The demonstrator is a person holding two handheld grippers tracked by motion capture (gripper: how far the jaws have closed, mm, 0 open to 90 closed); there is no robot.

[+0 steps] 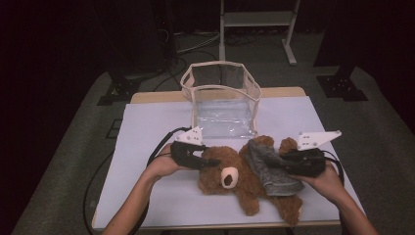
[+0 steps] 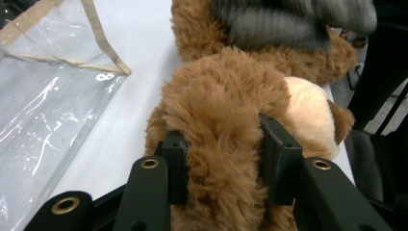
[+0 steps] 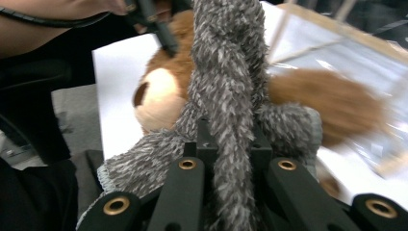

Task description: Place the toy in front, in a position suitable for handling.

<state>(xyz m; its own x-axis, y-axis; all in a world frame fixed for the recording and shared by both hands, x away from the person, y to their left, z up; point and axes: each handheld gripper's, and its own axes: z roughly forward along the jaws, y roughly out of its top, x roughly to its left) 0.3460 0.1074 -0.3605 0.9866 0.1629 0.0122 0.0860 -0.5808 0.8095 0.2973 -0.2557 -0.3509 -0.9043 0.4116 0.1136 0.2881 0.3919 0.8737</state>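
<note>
Dark floor and black stands surround a white-covered worktop (image 1: 147, 127), with a pale metal frame (image 1: 257, 19) standing beyond its far edge. On the far middle of the worktop sits a clear plastic bag (image 1: 222, 100) with beige trim, its mouth open upward. Just in front of it lies a brown teddy bear (image 1: 230, 176) wearing a grey knitted garment (image 1: 269, 169), its pale muzzle turned toward the near edge.

From the bear's left side, the left tool (image 1: 213, 161) is clenched on the brown plush of the head; in the left gripper view the black pads (image 2: 281, 159) press into a tuft of brown fur from both sides, with the cream muzzle (image 2: 308, 113) just beyond. From the bear's right side, the right tool (image 1: 279, 161) is clenched on the grey garment; in the right gripper view a twisted fold of that grey knit (image 3: 231, 96) rises squeezed between its jaws, with the bear's muzzle to the left behind it. Each tool is held in one of the person's hands, forearms coming in from the near edge.
</note>
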